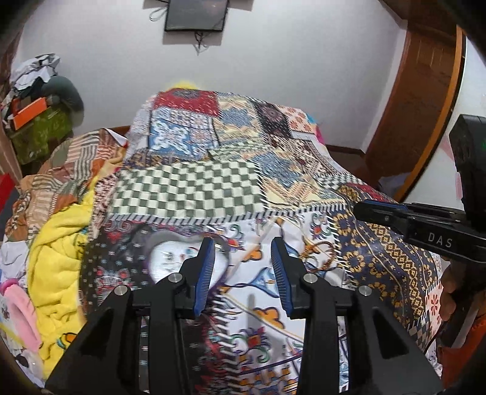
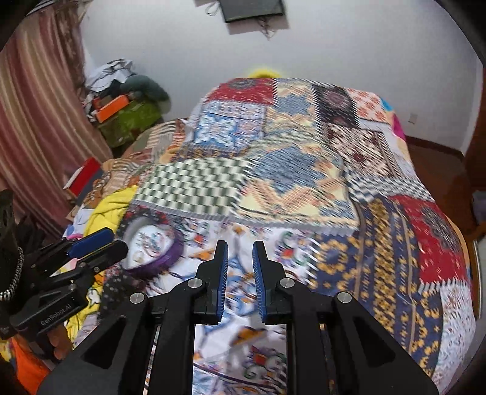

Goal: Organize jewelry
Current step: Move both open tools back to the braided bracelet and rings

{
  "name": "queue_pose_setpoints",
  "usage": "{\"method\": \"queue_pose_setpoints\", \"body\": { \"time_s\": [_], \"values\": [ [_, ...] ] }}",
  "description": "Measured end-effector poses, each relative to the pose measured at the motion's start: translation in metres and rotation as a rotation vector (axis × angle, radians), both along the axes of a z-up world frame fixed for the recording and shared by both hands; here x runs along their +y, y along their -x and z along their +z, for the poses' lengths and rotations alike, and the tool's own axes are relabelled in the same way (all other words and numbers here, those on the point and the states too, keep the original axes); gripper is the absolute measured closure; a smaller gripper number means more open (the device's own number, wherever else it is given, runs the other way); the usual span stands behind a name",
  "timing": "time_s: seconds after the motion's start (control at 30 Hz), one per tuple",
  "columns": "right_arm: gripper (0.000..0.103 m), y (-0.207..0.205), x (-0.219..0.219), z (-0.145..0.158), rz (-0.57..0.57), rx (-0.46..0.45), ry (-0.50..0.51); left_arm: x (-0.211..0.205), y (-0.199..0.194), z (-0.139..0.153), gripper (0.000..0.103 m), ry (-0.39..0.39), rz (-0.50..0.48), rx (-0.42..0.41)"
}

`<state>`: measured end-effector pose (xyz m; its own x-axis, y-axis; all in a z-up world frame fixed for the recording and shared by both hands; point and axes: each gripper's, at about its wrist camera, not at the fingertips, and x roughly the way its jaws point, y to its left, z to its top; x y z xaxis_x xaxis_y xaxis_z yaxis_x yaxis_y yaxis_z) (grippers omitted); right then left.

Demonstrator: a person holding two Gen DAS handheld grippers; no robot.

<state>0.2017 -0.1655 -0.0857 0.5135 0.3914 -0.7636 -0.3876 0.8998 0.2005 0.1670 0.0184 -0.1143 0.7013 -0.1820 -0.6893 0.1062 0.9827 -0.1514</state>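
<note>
Blankets and boxes crowd the patchwork quilt's left.

Left wrist view: low over the multicoloured patchwork bedspread, facing the white wall | Right wrist view: alongside on its right, same heading, tilted down | Shared: green-and-white checked patch, round white purple-rimmed dish, dark wall frame.
</note>
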Motion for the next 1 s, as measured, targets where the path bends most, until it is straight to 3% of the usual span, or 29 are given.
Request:
{"method": "queue_pose_setpoints", "body": {
  "time_s": [0.43, 0.73, 0.8, 1.0],
  "values": [
    [0.088, -0.006, -0.053, -0.039, -0.124, 0.1, 0.078, -0.049, -0.033, -0.047, 0.066, -0.01, -0.108, 0.124],
    [0.088, -0.011, -0.06, -0.057, -0.125, 0.133, 0.101, -0.076, -0.056, -0.083, 0.066, -0.054, -0.169, 0.206],
    [0.088, -0.012, -0.059, -0.059, -0.124, 0.136, 0.105, -0.081, -0.061, -0.09, 0.074, -0.063, -0.18, 0.225],
    [0.088, -0.012, -0.058, -0.062, -0.112, 0.133, 0.097, -0.091, -0.068, -0.096, 0.078, -0.096, -0.194, 0.22]
  ]
}}
